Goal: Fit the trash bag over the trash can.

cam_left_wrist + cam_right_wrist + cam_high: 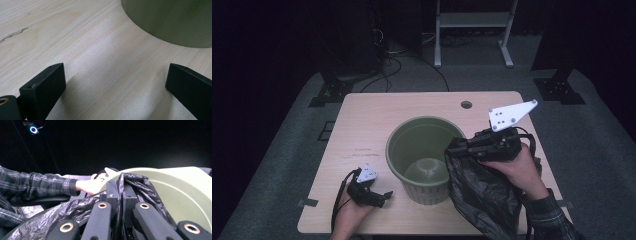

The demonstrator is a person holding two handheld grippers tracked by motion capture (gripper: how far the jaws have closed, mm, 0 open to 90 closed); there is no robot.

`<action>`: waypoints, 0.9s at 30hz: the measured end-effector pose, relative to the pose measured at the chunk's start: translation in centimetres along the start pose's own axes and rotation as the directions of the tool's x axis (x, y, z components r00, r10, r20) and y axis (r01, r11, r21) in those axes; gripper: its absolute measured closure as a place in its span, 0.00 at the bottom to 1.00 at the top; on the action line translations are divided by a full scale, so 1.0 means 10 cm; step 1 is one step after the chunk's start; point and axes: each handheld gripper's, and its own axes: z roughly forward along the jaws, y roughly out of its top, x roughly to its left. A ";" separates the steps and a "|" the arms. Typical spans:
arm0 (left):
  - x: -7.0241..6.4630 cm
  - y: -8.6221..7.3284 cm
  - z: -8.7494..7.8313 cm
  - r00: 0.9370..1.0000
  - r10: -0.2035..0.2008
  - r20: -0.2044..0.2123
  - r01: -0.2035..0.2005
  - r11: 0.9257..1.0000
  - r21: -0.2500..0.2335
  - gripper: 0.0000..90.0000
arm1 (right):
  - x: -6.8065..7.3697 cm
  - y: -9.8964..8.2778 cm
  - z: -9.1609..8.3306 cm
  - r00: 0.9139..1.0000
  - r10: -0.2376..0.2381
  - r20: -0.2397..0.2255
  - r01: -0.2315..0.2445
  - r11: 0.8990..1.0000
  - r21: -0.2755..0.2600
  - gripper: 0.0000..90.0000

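Note:
A green plastic bin [422, 155] stands upright in the middle of the wooden table [372, 115]. A black bin bag [484, 197] hangs from my right gripper [453, 146], which is shut on the bag's upper edge at the bin's right rim. In the right gripper view the black jaws pinch the crinkled bag [132, 182] right before the bin's rim [175, 180]. My left gripper [384, 195] rests low on the table to the left of the bin, open. Its two black fingertips [47, 80] stand far apart over bare wood, with the bin's wall [172, 20] just ahead.
The bag drapes down over the table's front right edge. A small round hole [466, 105] sits near the table's back edge. A white frame [472, 30] stands on the carpet beyond the table, and cables lie on the floor at the back left.

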 end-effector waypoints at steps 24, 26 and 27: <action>0.00 0.00 0.00 1.000 -0.001 -0.001 0.001 1.000 -0.001 0.02 | -0.16 0.66 0.94 0.990 -0.034 -0.139 0.029 0.999 -0.041 0.97; 0.00 0.00 0.00 1.000 -0.001 -0.001 0.001 1.000 -0.001 0.02 | -0.16 0.68 1.02 0.988 -0.030 -0.150 0.024 0.999 -0.042 0.97; 0.00 0.00 0.00 1.000 -0.001 -0.001 0.001 1.000 -0.001 0.02 | -0.17 0.69 1.09 0.987 -0.026 -0.161 0.019 0.999 -0.044 0.97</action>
